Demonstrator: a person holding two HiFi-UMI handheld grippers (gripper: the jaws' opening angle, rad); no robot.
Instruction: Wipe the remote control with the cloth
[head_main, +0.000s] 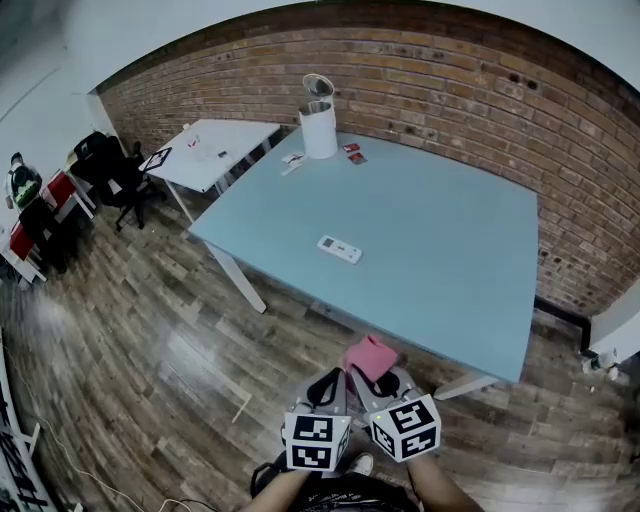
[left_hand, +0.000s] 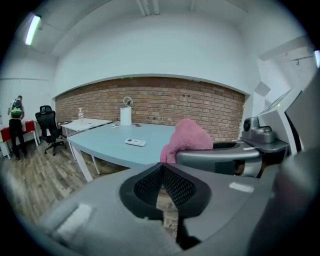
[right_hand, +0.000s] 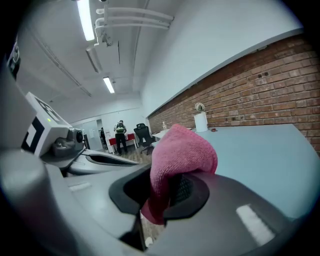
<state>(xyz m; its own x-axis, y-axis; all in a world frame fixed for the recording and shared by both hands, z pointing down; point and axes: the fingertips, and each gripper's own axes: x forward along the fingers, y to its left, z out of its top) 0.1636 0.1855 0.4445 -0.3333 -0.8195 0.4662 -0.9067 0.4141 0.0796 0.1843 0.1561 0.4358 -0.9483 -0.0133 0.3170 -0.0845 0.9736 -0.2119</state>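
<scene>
A white remote control (head_main: 339, 248) (left_hand: 135, 142) lies flat on the pale blue table (head_main: 450, 260), a little left of its middle. Both grippers are held side by side in front of the table's near edge, above the wooden floor. My right gripper (head_main: 378, 381) (right_hand: 165, 197) is shut on a pink cloth (head_main: 368, 357) (right_hand: 181, 160), which bunches up above its jaws and also shows in the left gripper view (left_hand: 187, 140). My left gripper (head_main: 330, 385) (left_hand: 161, 187) is shut with nothing between its jaws.
A white jug-like appliance (head_main: 318, 120) and small cards (head_main: 353, 153) sit at the table's far edge by the brick wall. A white side table (head_main: 215, 150) and a black office chair (head_main: 115, 170) stand to the left, and a person (left_hand: 16, 127) beyond them.
</scene>
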